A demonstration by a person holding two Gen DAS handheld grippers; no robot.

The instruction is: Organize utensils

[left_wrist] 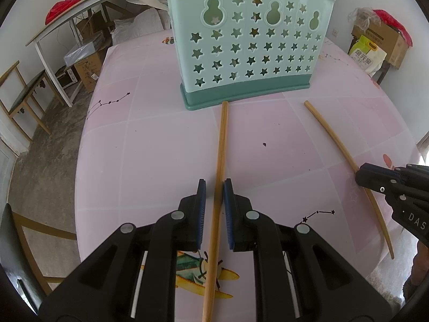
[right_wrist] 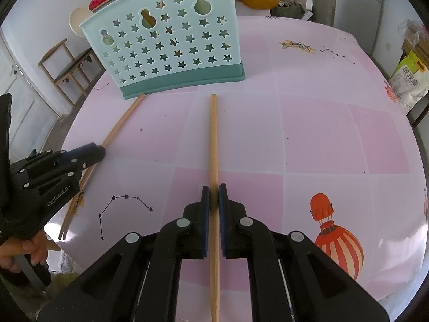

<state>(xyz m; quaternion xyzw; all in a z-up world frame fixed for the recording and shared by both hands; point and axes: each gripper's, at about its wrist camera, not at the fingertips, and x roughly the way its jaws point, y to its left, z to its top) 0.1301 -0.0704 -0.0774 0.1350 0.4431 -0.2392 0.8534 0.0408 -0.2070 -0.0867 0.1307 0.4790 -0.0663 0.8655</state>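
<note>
Pink tabletop (right_wrist: 321,134) carries two chopsticks before the utensil holder (right_wrist: 166,40). Left gripper (left_wrist: 214,185) and right gripper (right_wrist: 213,189) each clamp one chopstick (left_wrist: 221,139) (right_wrist: 213,134). Lift level, tip upright, then lower into the holder.

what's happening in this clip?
A person is tidying chopsticks with two handheld tongs. The left tongs straddle one chopstick lying on the pink table, its far tip at the holder. The right tongs are shut on the other chopstick. Neither is in the holder yet.
</note>
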